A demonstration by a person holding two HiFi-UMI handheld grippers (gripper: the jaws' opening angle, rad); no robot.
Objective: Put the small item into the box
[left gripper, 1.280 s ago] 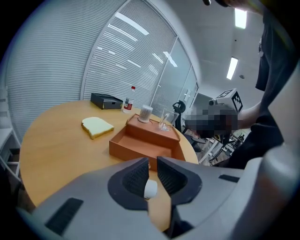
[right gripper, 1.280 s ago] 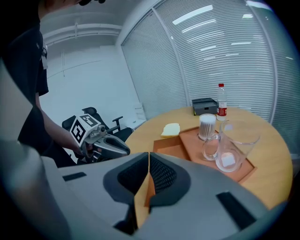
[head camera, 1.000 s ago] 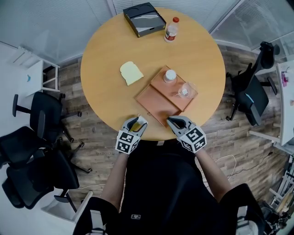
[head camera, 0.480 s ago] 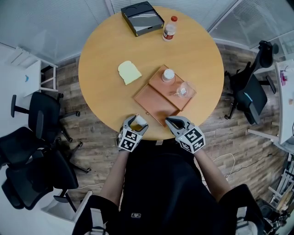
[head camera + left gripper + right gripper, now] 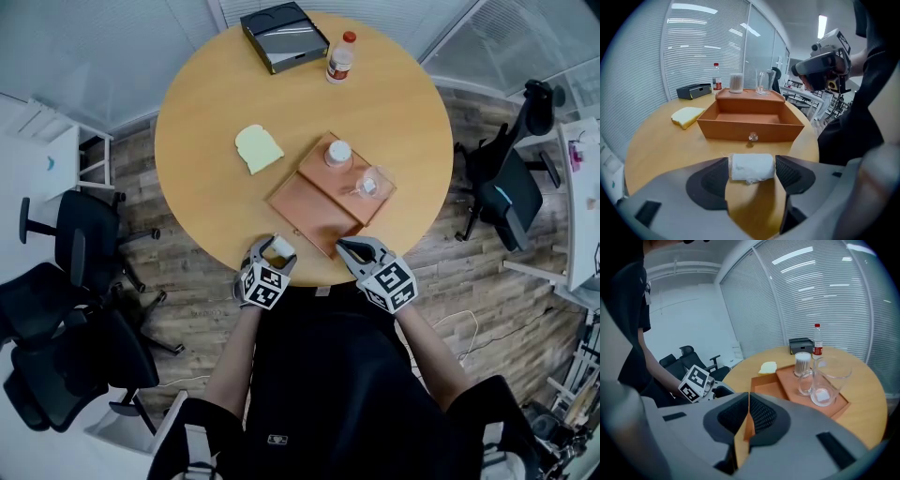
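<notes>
A small white roll (image 5: 751, 167) lies on the round wooden table (image 5: 206, 187) at its near edge. It sits crosswise between the jaws of my left gripper (image 5: 752, 172), which stand wide, and its ends reach almost to the pads. In the head view the white roll (image 5: 279, 246) shows at the tips of the left gripper (image 5: 272, 253). Just beyond it stands the open orange box (image 5: 750, 126) with a small clear knob (image 5: 753, 137) on its front wall. My right gripper (image 5: 349, 247) rests at the box's near corner, its jaws shut and empty (image 5: 748, 416).
Behind the box an orange tray (image 5: 323, 173) carries a capped jar (image 5: 337, 153) and a clear glass (image 5: 371, 182). A yellow slice-shaped piece (image 5: 257, 147) lies to the left. A black case (image 5: 283, 36) and a bottle (image 5: 339, 58) stand at the far edge. Office chairs (image 5: 66, 281) are on the left.
The left gripper's jaws have spread wider, and the white roll now shows between them. The right gripper has stayed where it was.
</notes>
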